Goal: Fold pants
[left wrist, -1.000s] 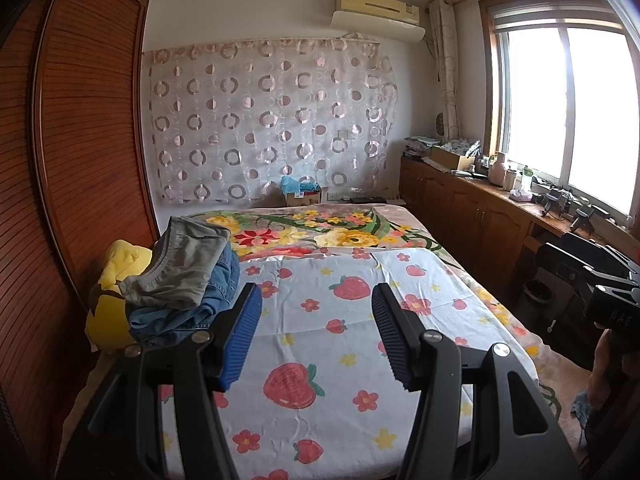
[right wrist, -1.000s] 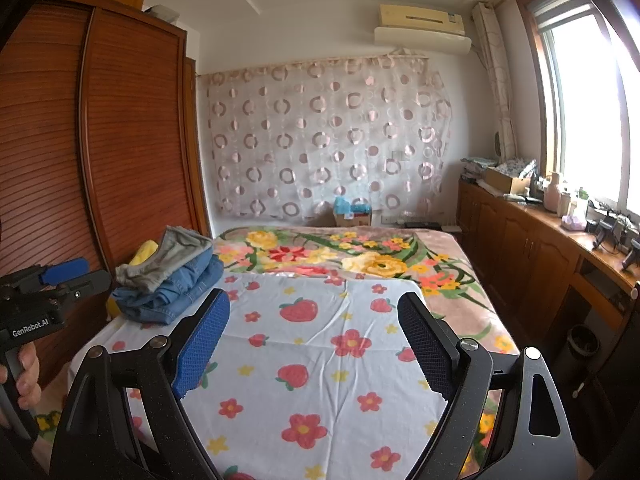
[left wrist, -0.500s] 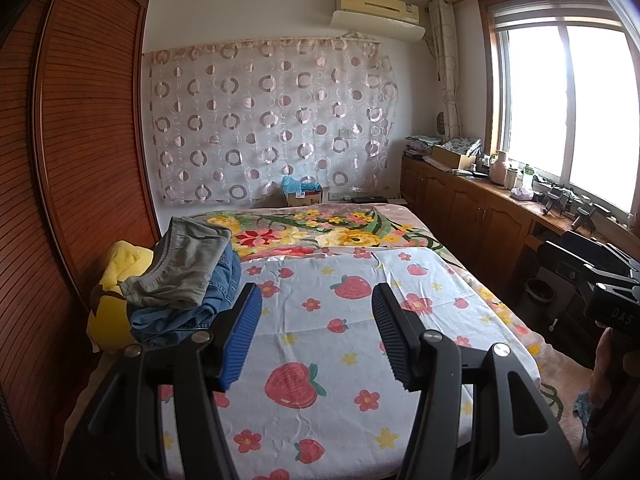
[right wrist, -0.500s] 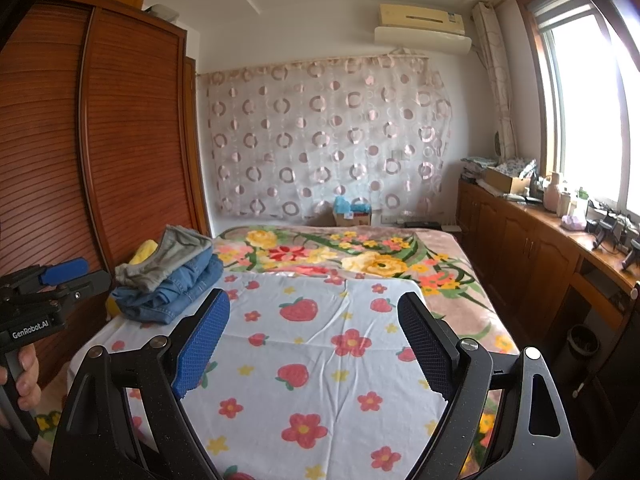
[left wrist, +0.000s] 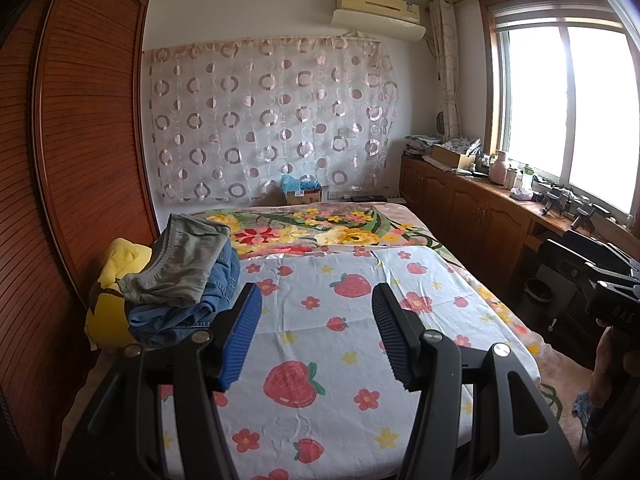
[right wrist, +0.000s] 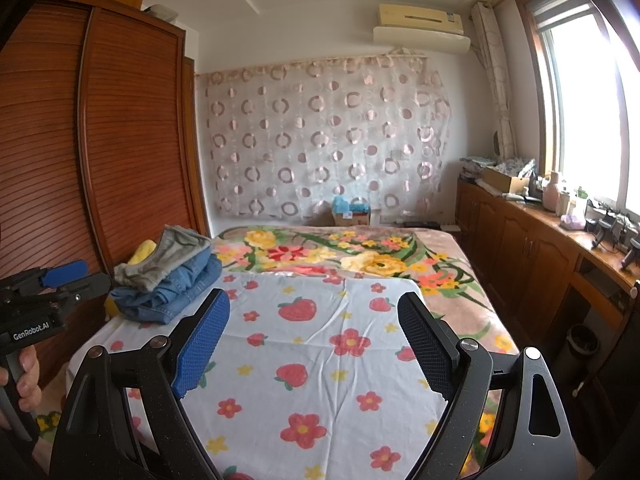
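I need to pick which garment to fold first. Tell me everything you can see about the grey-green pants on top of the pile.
The grey-green pants lie loosely folded, not neatly, on top of crumpled blue jeans at the left edge of the bed, beside the wooden wardrobe. The cloth looks like soft, matte cotton, with a stitched band curving along the left edge. A yellow plush toy sits behind and under the pile. Neither claw touches them; only the jeans below do.

Daylit bedroom: slatted wooden wardrobe (left wrist: 80,160), circle-patterned curtain (left wrist: 272,120), bright window (left wrist: 568,112).
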Motion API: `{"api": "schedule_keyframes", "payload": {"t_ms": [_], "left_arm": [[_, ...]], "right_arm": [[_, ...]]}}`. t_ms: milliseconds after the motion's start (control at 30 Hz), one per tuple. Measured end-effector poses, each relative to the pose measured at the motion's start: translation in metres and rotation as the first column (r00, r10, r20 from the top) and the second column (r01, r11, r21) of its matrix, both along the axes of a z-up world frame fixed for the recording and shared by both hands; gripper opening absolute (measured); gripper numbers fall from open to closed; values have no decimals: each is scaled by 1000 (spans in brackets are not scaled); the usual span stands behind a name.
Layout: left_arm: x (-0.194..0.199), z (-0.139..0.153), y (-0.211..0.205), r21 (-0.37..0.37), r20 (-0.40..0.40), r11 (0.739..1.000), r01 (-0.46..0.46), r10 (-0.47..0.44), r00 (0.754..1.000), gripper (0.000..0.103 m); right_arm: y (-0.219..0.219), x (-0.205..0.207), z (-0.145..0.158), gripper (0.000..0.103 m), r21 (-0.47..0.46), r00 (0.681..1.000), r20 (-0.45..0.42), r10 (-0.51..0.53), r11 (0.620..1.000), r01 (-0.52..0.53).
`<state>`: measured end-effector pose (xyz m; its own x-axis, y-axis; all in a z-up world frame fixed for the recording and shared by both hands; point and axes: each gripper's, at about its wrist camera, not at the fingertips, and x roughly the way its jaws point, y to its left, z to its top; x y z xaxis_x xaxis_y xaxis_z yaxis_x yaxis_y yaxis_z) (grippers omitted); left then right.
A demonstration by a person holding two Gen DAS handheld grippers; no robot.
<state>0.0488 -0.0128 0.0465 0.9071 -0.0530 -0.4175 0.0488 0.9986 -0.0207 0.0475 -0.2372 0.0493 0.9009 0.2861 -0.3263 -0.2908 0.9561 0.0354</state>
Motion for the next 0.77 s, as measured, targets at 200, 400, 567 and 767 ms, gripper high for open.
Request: {"api": "schedule_keyframes", "payload": {"t_ms": [200,400,567,767], "left_arm": [[0,0,-1,-1,0,1000,-1,1,1000,57],[1,0,-1,1,0,1000,0,0,1000,57],[1,0,-1,0,0,1000,0,0,1000,57],[1,-1,-1,0,0,1000,-1,1,1000,57]], "right_arm": [[0,0,0,88,0,1000,0,1,1000,-1],[0,0,1,88,0,1000,1,1,1000,-1],[0,0,1,88,-2,1000,0,-1,1000,1],[0,0,0,88,-1,1000,0,-1,1000,1]]}}
